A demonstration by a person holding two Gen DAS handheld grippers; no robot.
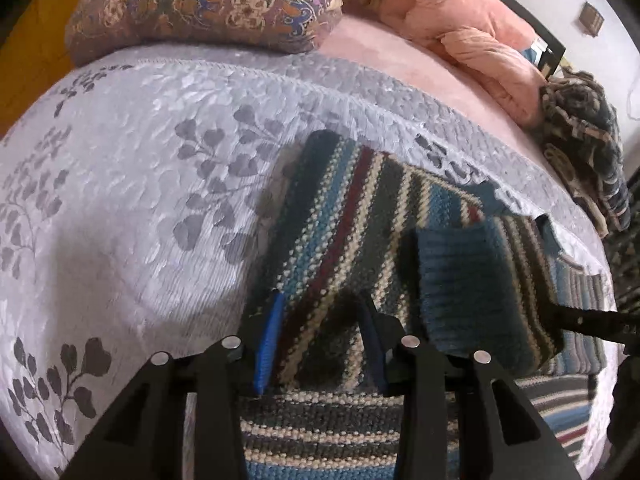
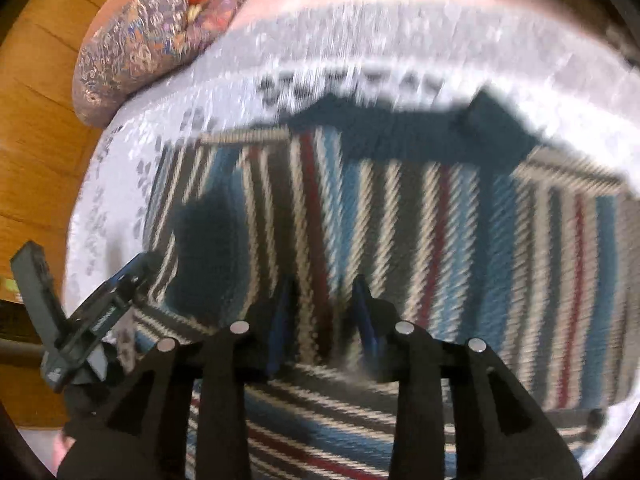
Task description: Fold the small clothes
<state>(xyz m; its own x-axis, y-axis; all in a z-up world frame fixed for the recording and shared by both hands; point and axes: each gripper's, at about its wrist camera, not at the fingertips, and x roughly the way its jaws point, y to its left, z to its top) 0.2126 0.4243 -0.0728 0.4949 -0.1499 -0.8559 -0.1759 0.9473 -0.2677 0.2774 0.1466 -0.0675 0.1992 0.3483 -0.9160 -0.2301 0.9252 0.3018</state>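
On quilted bedspread point(image 1: 120, 208), striped knit sweater point(image 1: 332, 208)

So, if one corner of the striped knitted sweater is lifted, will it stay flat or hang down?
The striped sweater will probably hang down and fold: one sleeve already lies bent over the body. The thick knit looks rather heavy for its size, so it may stretch a little. It should not slip easily on the textured bedspread.
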